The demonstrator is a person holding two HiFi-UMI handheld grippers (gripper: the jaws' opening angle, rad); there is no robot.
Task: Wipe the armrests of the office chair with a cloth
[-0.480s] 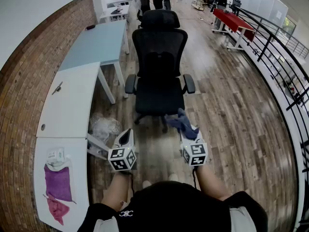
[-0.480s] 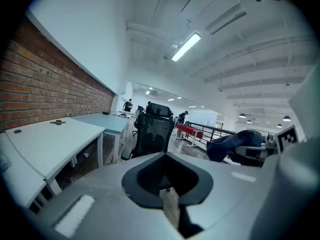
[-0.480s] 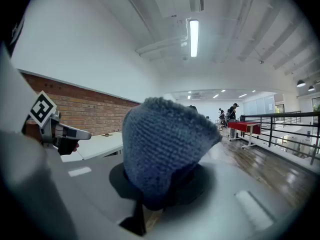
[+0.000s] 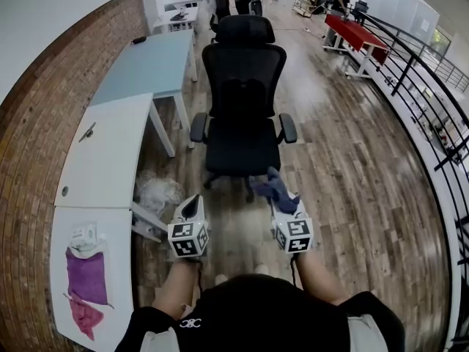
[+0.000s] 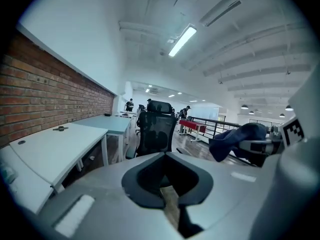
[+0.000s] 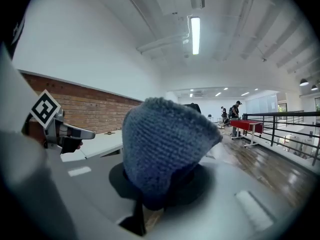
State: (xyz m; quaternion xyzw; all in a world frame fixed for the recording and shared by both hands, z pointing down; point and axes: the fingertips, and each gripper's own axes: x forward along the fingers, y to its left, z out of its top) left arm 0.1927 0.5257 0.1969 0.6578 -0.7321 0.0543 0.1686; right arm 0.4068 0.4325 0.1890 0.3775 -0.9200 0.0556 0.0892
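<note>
Cloth, blue and nubbly, is bunching up out of the right claw, which is pinching it tight near its lower edge. In the right gripper view the fabric is ballooning over the claw and blocking most of what lies beyond. The left claw is hovering just to the left of it, the two held side by side in front of the person. In the left gripper view that claw is pressed together with nothing in it, only a thin slit of floor showing through.

The black office chair is standing a little farther off on the wooden floor, its seat facing the person. Both claws are hanging short of it, near the chair's base and apart from it. The left armrest and right armrest are both bare, and the cloth is touching neither.

Along the brick wall on the left, a white surface is running toward the near corner, with a pale blue surface beyond it. A purple cloth and a pink cloth are lying on the near end of the white one. Something crumpled and clear, possibly a plastic bag, is sitting on the floor beside its leg. A black railing is lining the right side.
</note>
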